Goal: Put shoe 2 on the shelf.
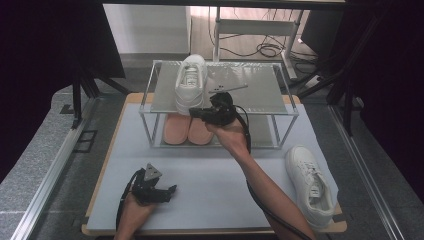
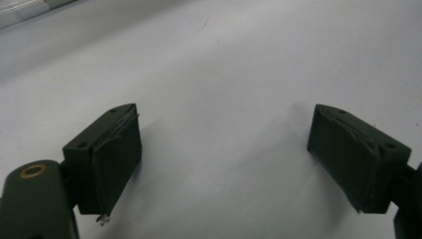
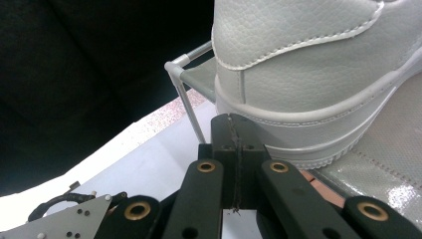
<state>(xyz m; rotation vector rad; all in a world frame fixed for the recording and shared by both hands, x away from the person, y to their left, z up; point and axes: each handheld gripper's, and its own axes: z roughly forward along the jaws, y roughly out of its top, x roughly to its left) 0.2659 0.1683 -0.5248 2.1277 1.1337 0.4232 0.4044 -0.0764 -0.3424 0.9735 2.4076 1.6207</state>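
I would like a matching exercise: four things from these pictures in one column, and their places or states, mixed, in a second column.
1. white shoe on the rack
2. other white shoe
3. left gripper
4. right gripper

a. jaws open above the bare table
b. jaws shut, at the shoe's heel
c. top shelf
d. table, right of the rack

Pairs: 1-c, 2-d, 3-a, 4-b

The white shoe (image 3: 318, 74) on the rack (image 1: 150, 102) is showing pebbled, leather-like uppers with neat stitching and a smooth, matt rubbery sole. The rack's thin frame is looking like bare metal — its shelf sheet (image 3: 378, 164) is gleaming, faintly textured. The counter (image 2: 239, 59) is lying pale, smooth and matt, while the fingers (image 2: 117, 159) are wearing worn, dull black pads — frayed at the edges.
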